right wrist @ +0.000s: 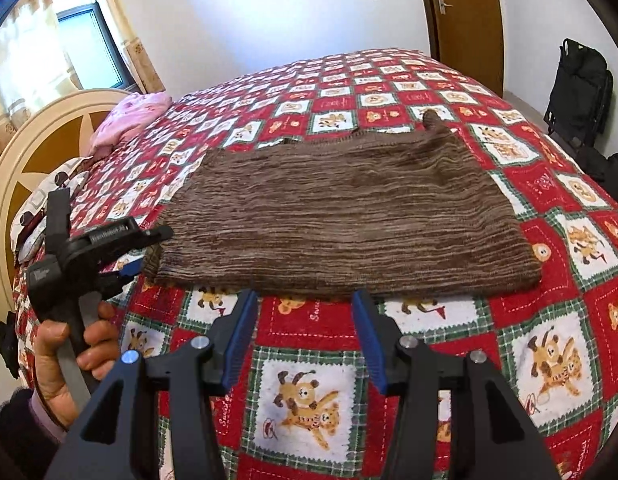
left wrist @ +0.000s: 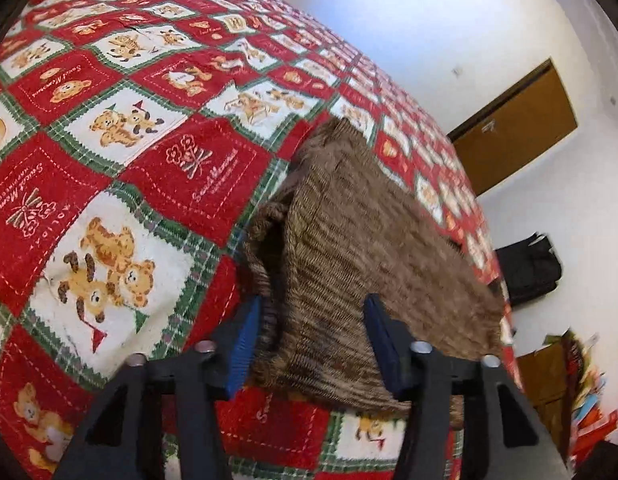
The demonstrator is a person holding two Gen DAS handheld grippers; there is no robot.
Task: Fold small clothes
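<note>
A bed covered with a red, white and green patchwork quilt (right wrist: 389, 328) printed with teddy bears fills both views. In the right wrist view a pink pillow (right wrist: 129, 118) is seen at the upper left by a cream and brown headboard (right wrist: 37, 148), a curtained window (right wrist: 89, 28) above it, a wooden door (right wrist: 465, 12) at the top right and a black bag (right wrist: 581, 88) at the far right edge. Nothing is set on the quilt between the grippers and the garment.

The brown knitted garment (right wrist: 349, 220), ribbed and streaked in lighter and darker yarn, is laid flat and folded into a rough rectangle in the middle of the frame. The right gripper (right wrist: 305, 340) is held just below its near edge, blue ridged pads apart and empty. The left gripper (left wrist: 309, 344) is seen at the garment's left end, gripped by a hand (right wrist: 69, 352); in its own view the knit's end lies between its parted pads, with the left pad close beside the fabric; whether it presses cannot be told.
</note>
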